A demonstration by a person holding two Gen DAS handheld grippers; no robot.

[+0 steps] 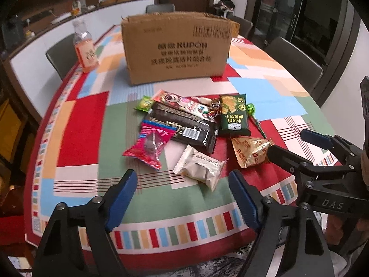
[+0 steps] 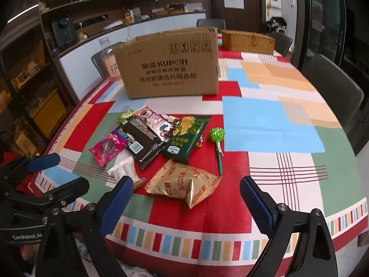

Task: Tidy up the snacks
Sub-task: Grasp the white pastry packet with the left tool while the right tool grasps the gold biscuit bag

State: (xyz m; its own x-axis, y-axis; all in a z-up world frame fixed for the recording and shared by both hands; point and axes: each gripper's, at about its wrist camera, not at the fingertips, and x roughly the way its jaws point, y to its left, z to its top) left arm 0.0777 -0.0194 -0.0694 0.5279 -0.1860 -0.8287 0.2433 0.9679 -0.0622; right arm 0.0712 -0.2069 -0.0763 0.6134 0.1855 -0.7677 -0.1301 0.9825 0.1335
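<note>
Dining-room worktop [image 1: 69,124] under a patchwork cloth is carrying a snack pile before an open cardboard box [image 1: 177,48]. Left gripper [image 1: 183,184] is hovering with fingers apart, empty, the white wafer packet [image 1: 199,168] lying just beyond them; right gripper [image 2: 186,192] is standing wide over the gold biscuit bag [image 2: 184,182]. Best approach: be straddling one packet only, clear of neighbours. Only the right view is showing a wicker basket [image 2: 248,41] behind the box.

Right side of the patchwork tablecloth [image 2: 272,124] is wide open; brown cardboard box [image 2: 170,69] walls off the back, snack wrappers [image 2: 147,138] crowd the middle.
</note>
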